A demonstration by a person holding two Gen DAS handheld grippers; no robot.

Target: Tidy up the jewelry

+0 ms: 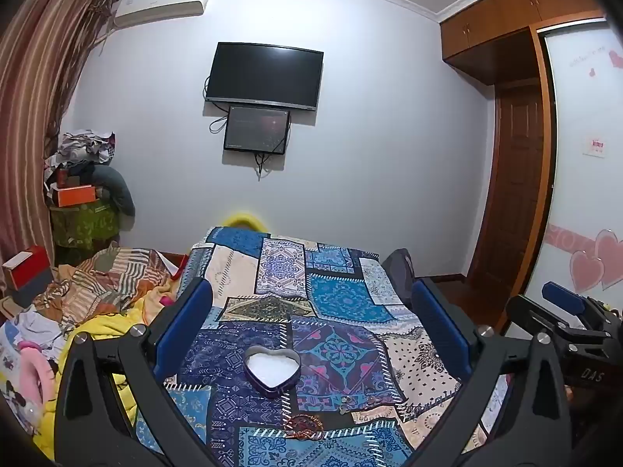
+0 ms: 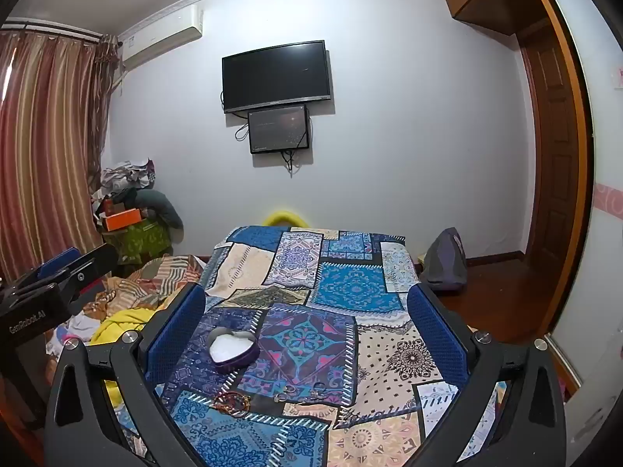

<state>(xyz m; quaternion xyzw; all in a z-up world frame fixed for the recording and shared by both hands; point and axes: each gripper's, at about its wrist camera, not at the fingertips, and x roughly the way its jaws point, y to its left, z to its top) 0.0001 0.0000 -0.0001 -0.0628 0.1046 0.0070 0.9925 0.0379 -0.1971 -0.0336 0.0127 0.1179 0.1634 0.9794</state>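
An open heart-shaped purple tin with a white lining sits on the patchwork cloth; it also shows in the right wrist view. A red-brown beaded bracelet lies in front of it. Small metal rings lie to the bracelet's right. My left gripper is open and empty above the tin. My right gripper is open and empty above the cloth. Each gripper shows at the edge of the other's view.
Crumpled bedding and clothes lie left of the cloth. A dark bag stands on the wood floor at right. A TV hangs on the far wall. A wardrobe stands at the right.
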